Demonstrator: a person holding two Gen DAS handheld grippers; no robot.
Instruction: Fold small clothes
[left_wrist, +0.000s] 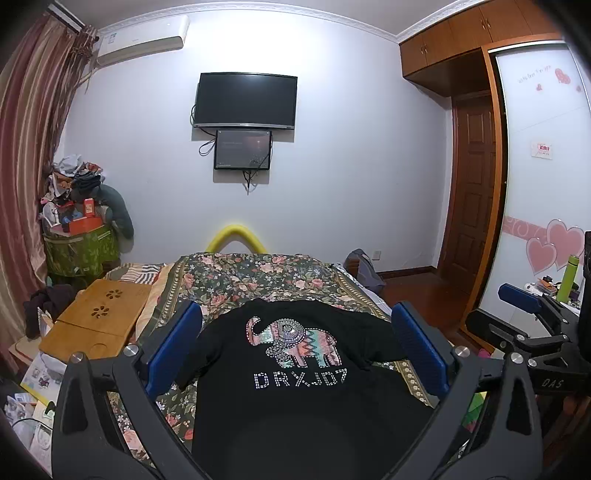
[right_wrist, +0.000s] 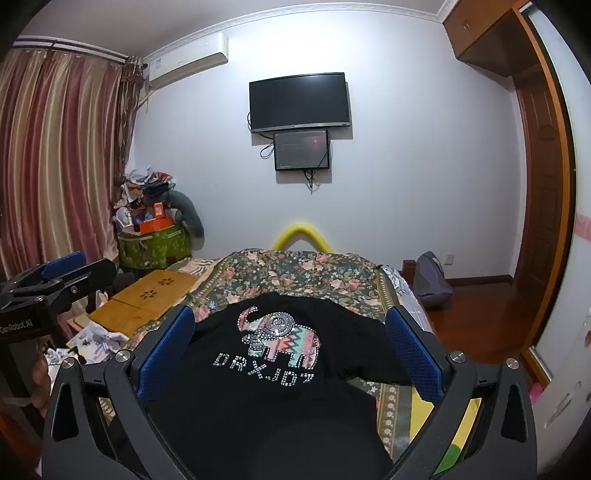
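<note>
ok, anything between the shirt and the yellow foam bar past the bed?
Only bare floral bedspread between the shirt and the bar; nothing lies on it. Both wrist views show it.

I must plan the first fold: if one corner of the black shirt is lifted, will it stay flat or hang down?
The shirt would probably hang limp: it lies creased, following the bedspread. It is likely light, being thin. The beaded elephant may bend a little less easily.
</note>
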